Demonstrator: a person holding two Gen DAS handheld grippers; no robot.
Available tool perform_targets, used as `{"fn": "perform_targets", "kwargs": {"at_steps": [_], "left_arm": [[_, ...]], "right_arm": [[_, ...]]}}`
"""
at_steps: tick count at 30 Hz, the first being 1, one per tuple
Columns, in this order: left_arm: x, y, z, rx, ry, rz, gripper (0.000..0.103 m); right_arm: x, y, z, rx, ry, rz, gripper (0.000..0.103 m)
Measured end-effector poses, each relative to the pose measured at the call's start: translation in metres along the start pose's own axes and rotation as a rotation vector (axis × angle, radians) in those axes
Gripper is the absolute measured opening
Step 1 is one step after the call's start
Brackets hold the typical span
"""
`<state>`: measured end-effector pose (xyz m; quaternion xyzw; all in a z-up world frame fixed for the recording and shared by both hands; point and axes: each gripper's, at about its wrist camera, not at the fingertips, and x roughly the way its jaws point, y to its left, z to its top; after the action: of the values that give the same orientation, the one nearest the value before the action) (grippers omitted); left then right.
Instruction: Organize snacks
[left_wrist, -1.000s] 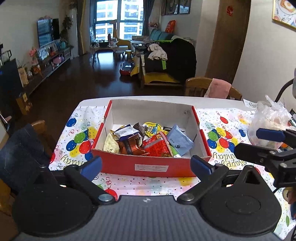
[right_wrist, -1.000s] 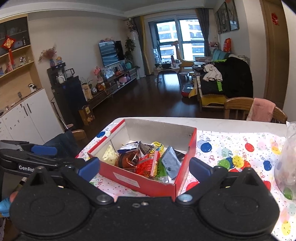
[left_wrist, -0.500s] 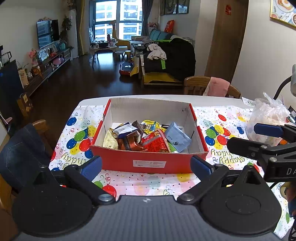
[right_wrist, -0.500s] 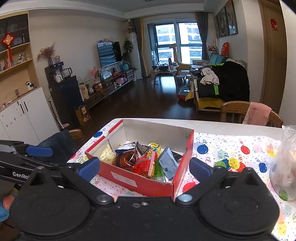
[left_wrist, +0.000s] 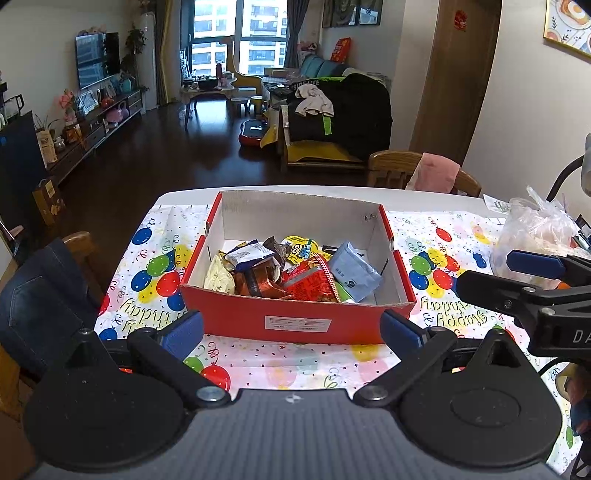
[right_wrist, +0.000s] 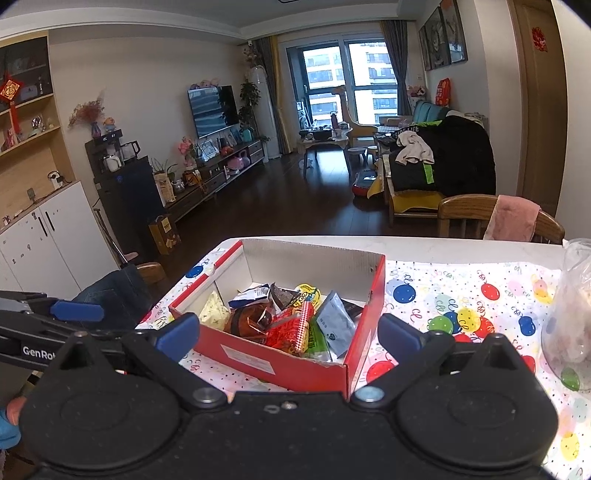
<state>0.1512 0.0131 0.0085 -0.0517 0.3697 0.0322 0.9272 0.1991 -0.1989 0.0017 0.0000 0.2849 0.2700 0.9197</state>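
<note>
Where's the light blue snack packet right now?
In the left wrist view, the light blue packet leans inside the red box, on its right side, beside the red snack bag.

The left gripper (left_wrist: 291, 330) is black, with two round black discs joined by silver pivot screws to angled arms ending in blue pads (left_wrist: 183, 328); its grey ribbed body carries a small white mark. The right gripper (right_wrist: 288, 332) has the same build, with a smooth black body and "GenRo" lettering visible on the other tool's arm.
</note>
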Motion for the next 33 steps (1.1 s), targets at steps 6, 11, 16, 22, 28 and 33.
{"fn": "perform_targets", "kwargs": {"at_steps": [6, 11, 16, 22, 28, 33], "left_arm": [[0.0003, -0.0017, 0.0019, -0.008, 0.002, -0.014, 0.102], [-0.0001, -0.002, 0.0036, -0.014, 0.0, -0.021, 0.102], [-0.0014, -0.0022, 0.0042, -0.023, 0.0, -0.026, 0.102], [-0.0034, -0.001, 0.0051, -0.033, -0.004, -0.034, 0.102], [-0.004, -0.0009, 0.0055, -0.036, -0.006, -0.031, 0.102], [-0.0049, -0.0013, 0.0061, -0.041, -0.007, -0.031, 0.102]], "right_arm": [[0.0004, -0.0008, 0.0001, -0.001, 0.001, 0.001, 0.103], [0.0003, -0.0009, -0.0001, 0.008, -0.004, -0.002, 0.103], [0.0001, 0.0011, -0.0017, 0.011, -0.007, -0.003, 0.103], [-0.0002, 0.0017, -0.0019, 0.01, -0.01, -0.004, 0.103], [-0.0013, 0.0041, -0.001, 0.013, -0.016, 0.0, 0.103], [-0.002, 0.0055, -0.0012, 0.024, -0.012, -0.005, 0.103]]}}
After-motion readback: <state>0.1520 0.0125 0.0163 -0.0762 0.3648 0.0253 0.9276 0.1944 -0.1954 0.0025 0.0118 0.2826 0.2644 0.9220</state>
